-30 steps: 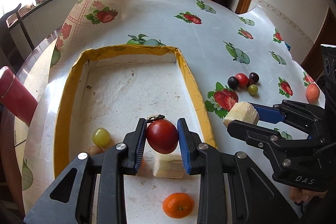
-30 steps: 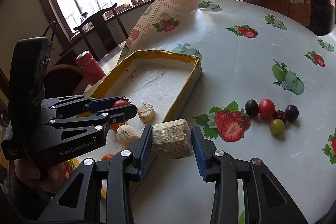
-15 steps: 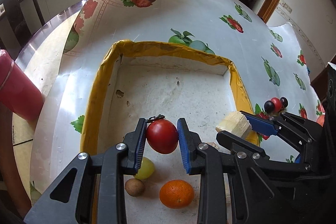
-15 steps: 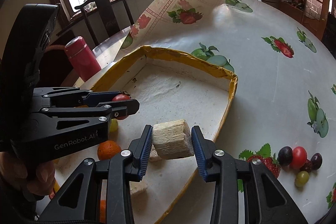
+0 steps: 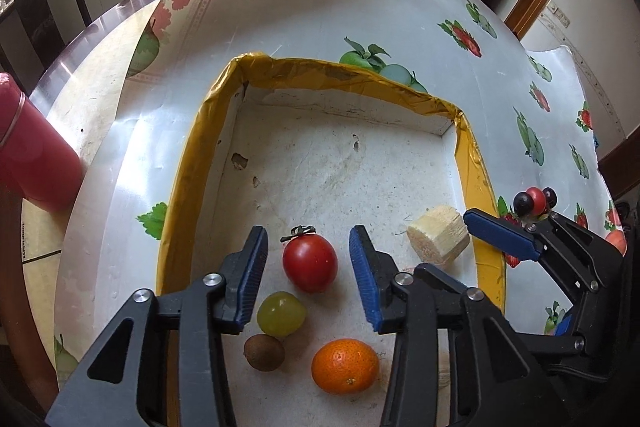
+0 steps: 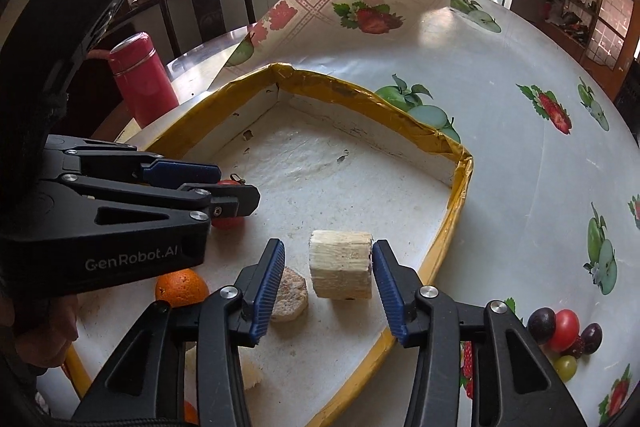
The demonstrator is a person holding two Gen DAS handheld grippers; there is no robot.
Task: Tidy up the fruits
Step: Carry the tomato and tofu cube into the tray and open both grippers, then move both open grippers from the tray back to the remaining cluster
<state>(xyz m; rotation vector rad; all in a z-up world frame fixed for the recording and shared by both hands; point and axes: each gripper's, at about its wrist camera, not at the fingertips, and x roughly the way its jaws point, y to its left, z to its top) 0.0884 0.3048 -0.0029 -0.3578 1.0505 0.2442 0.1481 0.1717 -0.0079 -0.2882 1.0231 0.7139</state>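
Observation:
A white tray with a yellow rim [image 5: 192,155] lies on the fruit-print tablecloth. A red tomato [image 5: 309,262] rests on the tray floor between the fingers of my left gripper [image 5: 308,231]. Its jaws are opening, with a gap on each side of the tomato. A pale cylindrical fruit chunk [image 6: 341,270] stands on the tray floor between the fingers of my right gripper [image 6: 328,245]. Those jaws are opening too, and the left pad stands clear of the chunk. Each gripper shows in the other's view: the left gripper [image 6: 236,187], the right gripper [image 5: 444,243].
In the tray lie a green grape [image 5: 280,313], a small brown fruit [image 5: 264,346], an orange [image 5: 345,365] and a pale slice [image 6: 290,293]. Several small fruits [image 6: 560,331] sit on the cloth right of the tray. A red flask [image 6: 142,79] stands to the left.
Both grippers moved over the tray and sank lower. Their jaws opened, letting go of the tomato and the chunk, which now rest on the tray floor.

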